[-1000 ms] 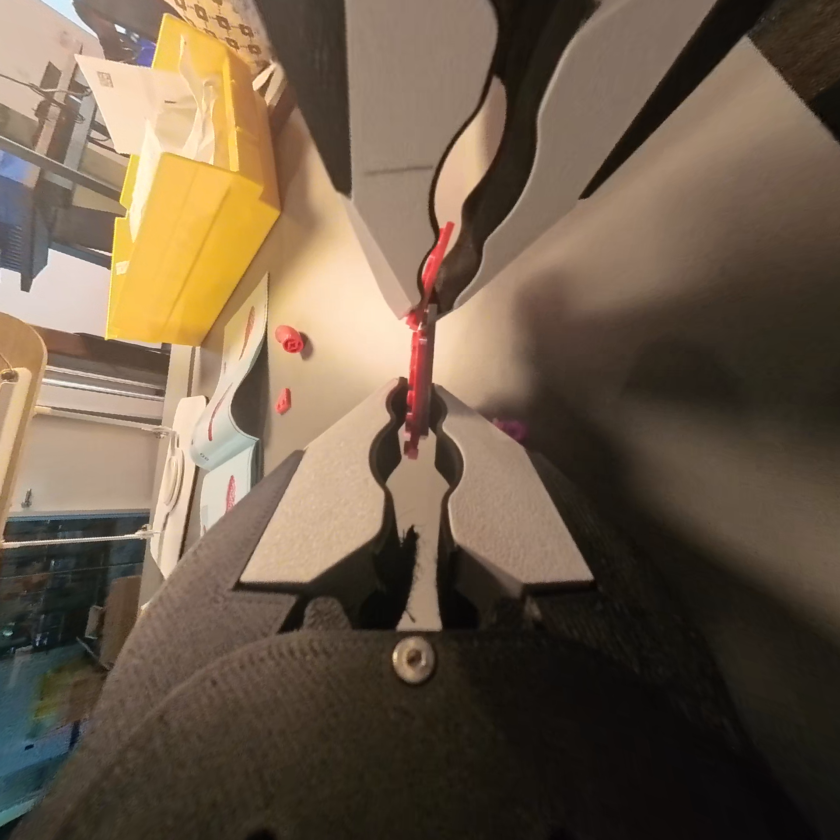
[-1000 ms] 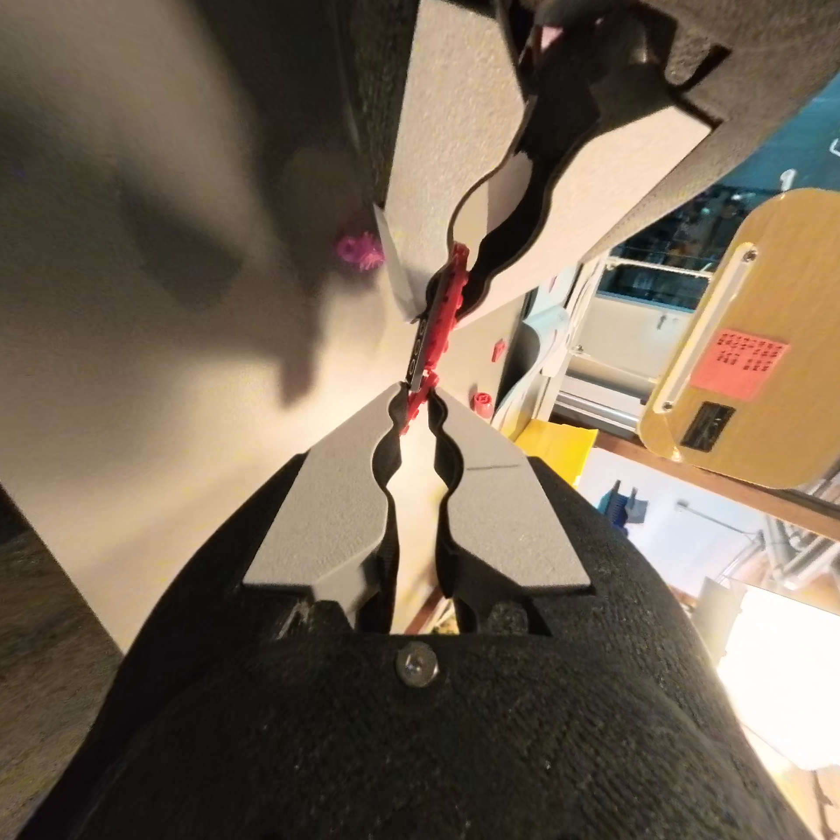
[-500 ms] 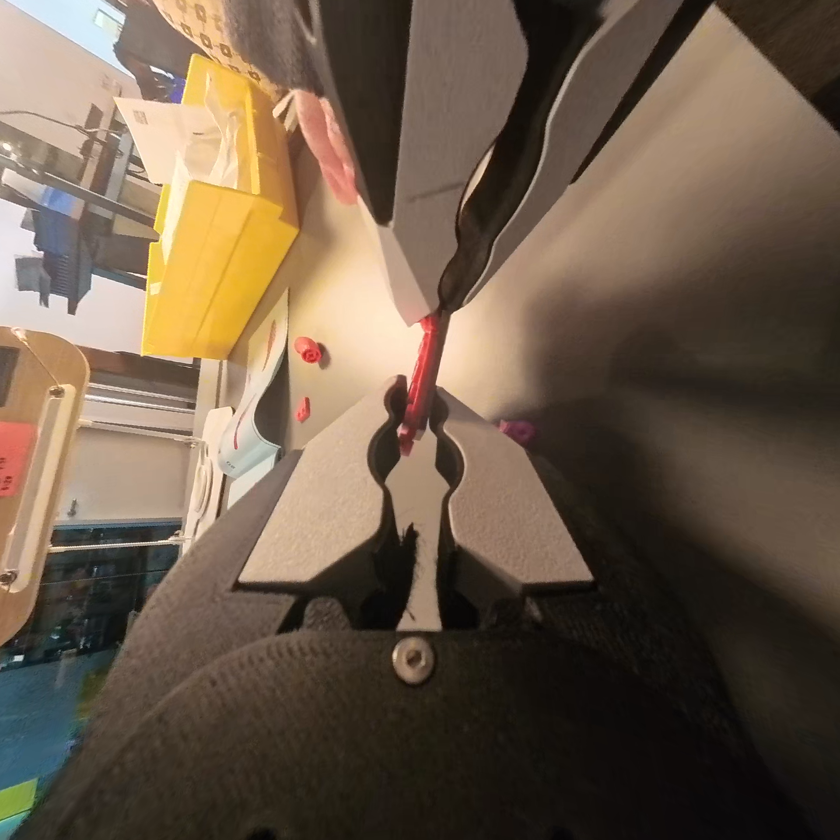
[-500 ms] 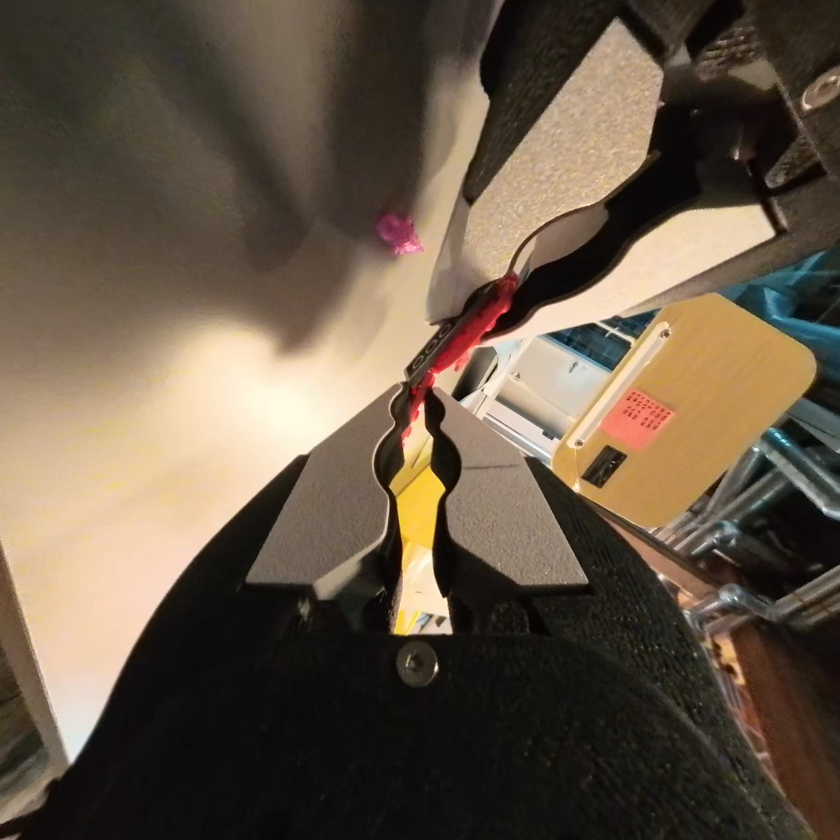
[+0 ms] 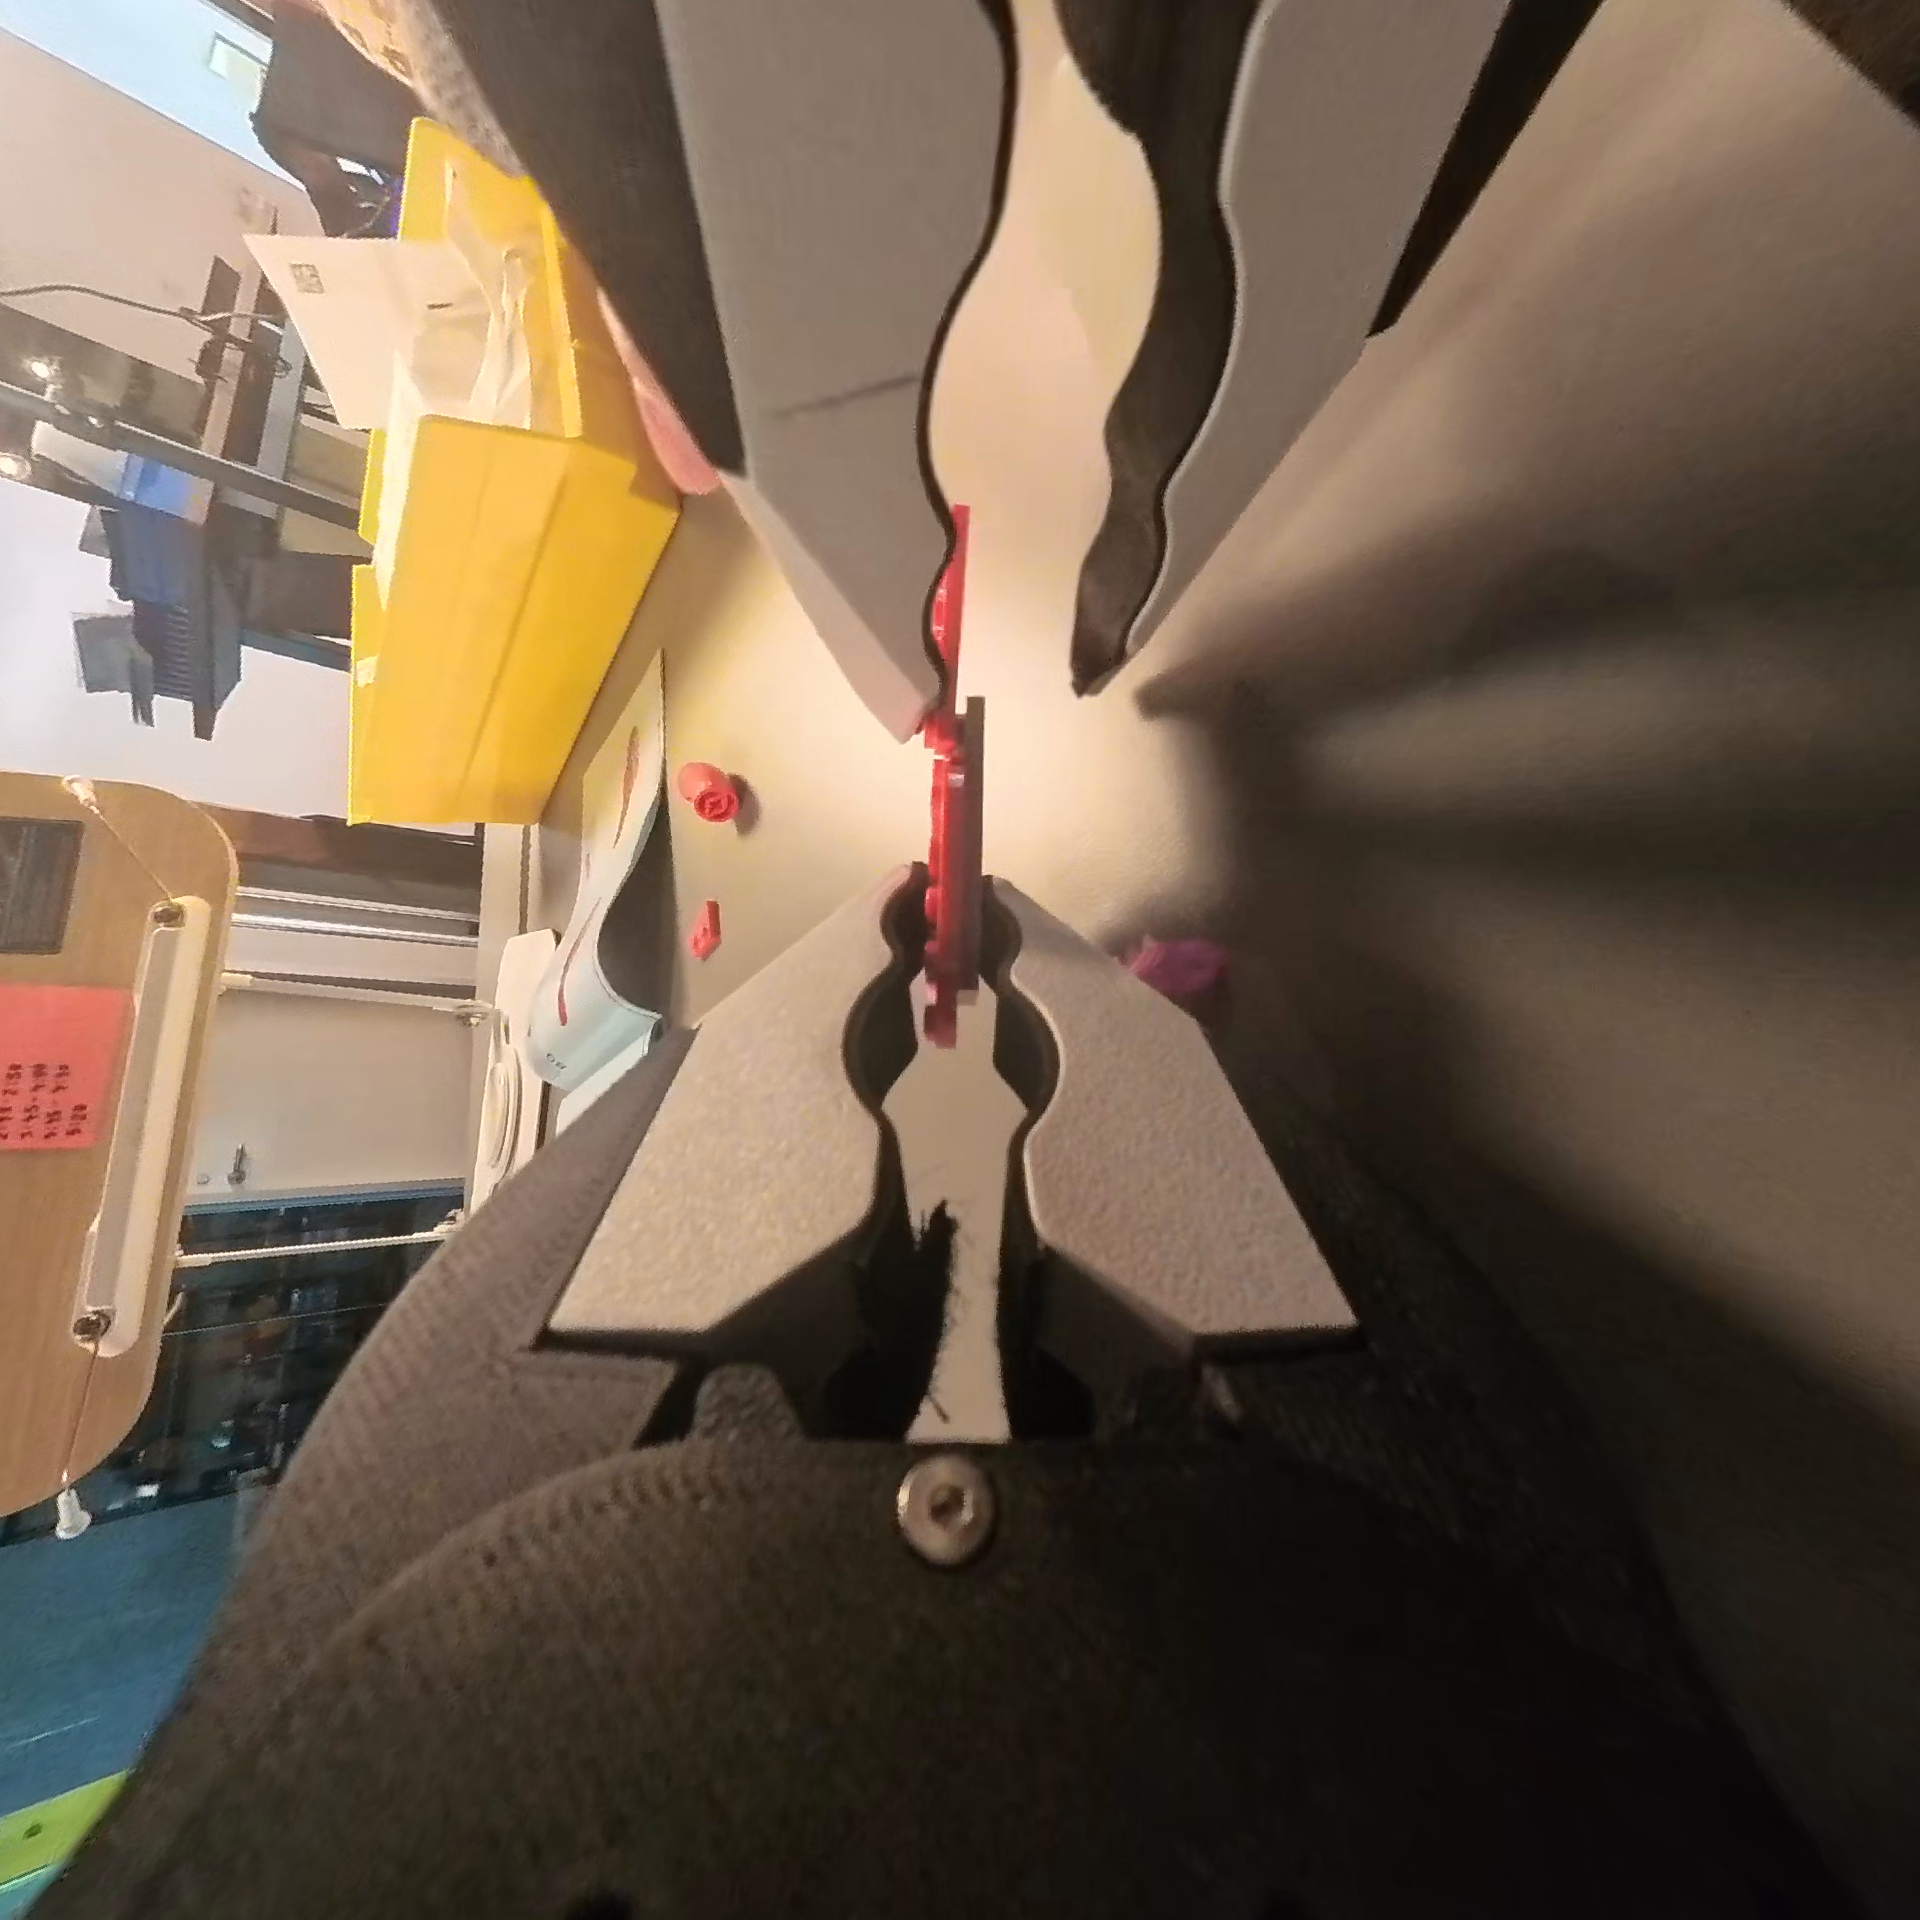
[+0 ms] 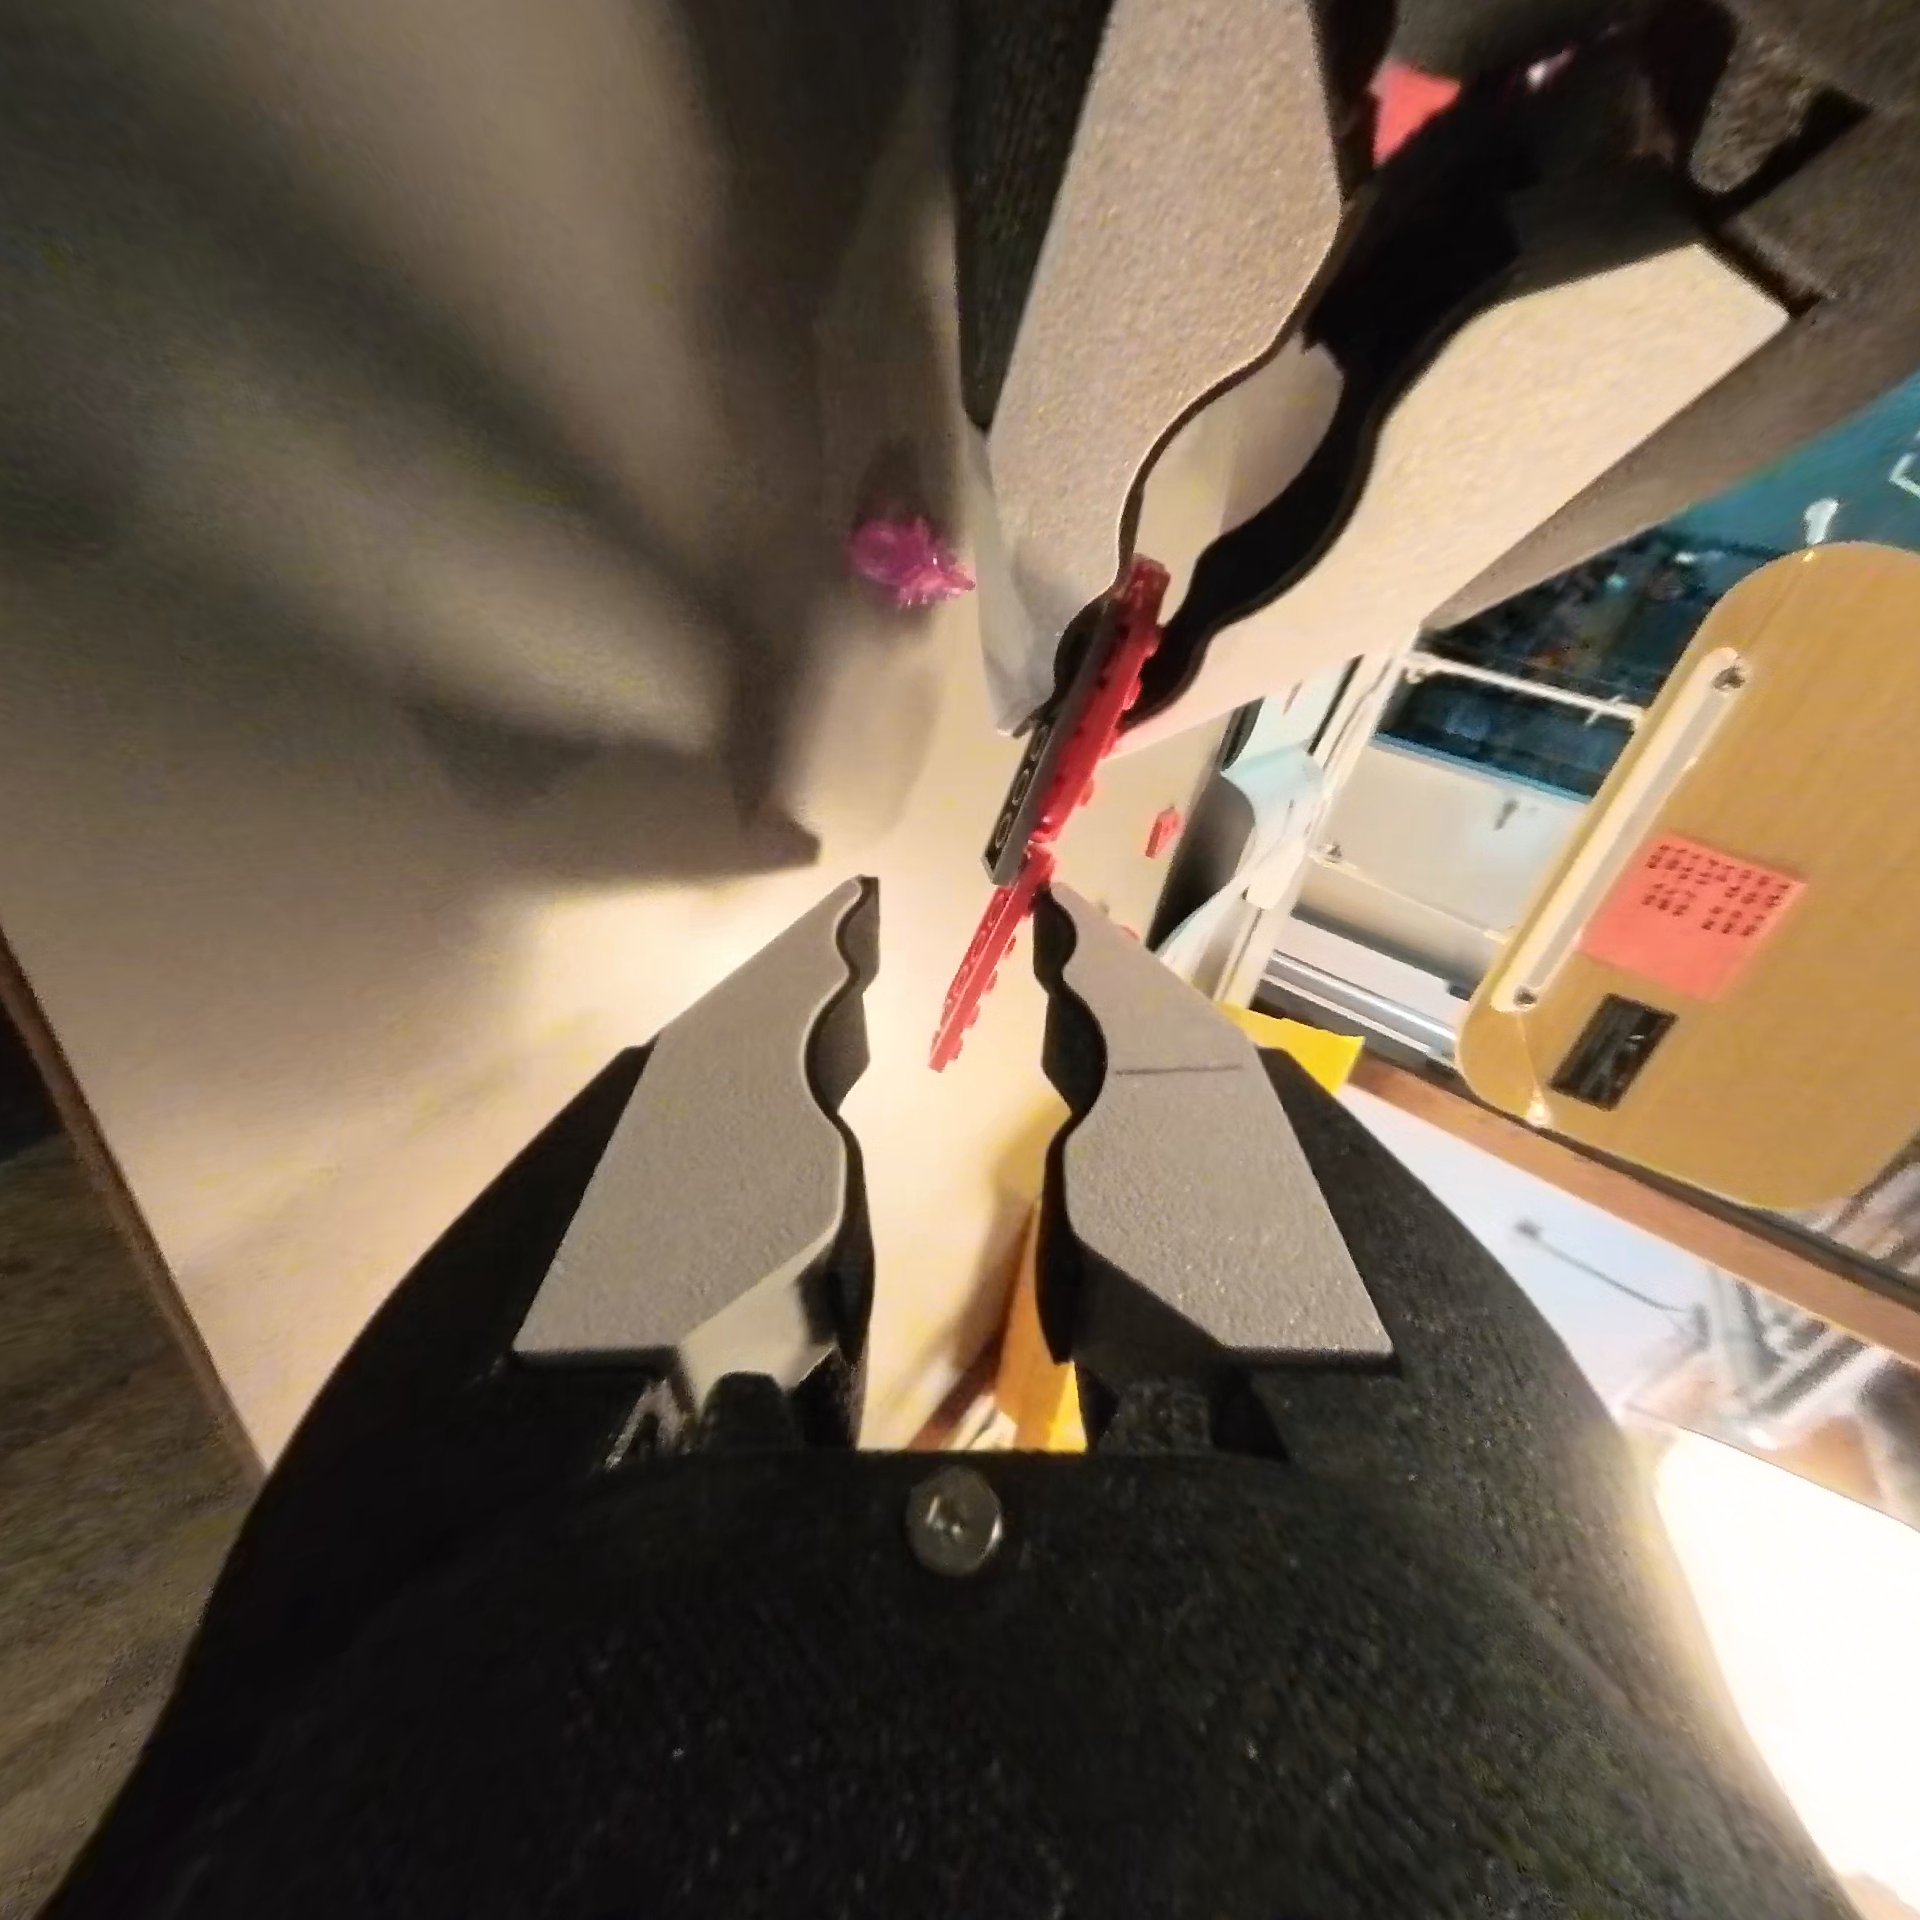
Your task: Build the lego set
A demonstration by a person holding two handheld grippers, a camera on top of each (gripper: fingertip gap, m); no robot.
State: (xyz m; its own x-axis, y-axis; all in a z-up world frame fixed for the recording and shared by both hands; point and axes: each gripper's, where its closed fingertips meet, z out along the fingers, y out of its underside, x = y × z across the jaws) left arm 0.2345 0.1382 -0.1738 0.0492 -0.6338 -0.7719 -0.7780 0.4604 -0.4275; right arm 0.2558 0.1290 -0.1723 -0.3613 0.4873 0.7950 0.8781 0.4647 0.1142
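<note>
The left gripper [image 5: 951, 894] has its fingers nearly closed, pressing on a flat red studded plastic plate backed by a grey strip [image 5: 954, 831], whose far end lies between the right gripper's [image 6: 951, 899] parted fingers, one pad beside it, above the pale surface [image 5: 831, 623].

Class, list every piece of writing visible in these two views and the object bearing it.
Orange sticker on the wooden board: small rows of characters, too blurred to read.
White paper in the yellow bin: printed patch, too small.
Pale blue booklet: tiny mark, unreadable.
</note>
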